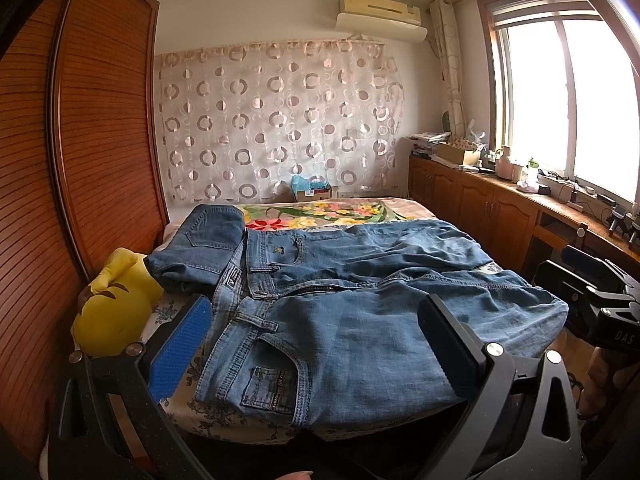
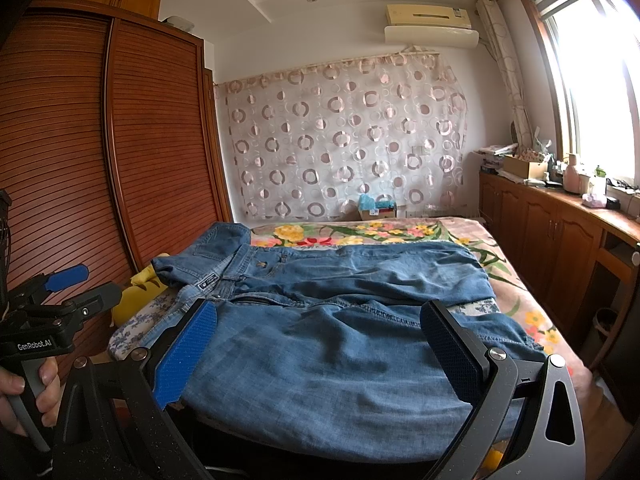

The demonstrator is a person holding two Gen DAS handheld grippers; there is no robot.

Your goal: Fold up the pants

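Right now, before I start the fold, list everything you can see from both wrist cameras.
jeans: one pair, blue denim, spread flat across the bed, waistband toward the wardrobe.
second jeans: one, blue denim, folded, beyond the waistband.
plush toy: one, yellow, between bed and wardrobe.
bed: one, floral cover.
wardrobe: one, brown slatted doors, left.
curtain: one, circle pattern, back wall.
air conditioner: one, cream, above curtain.
cabinets: brown row under the window, cluttered top.
left gripper: black, blue pads, open over the waistband.
right gripper: same, open over the legs.
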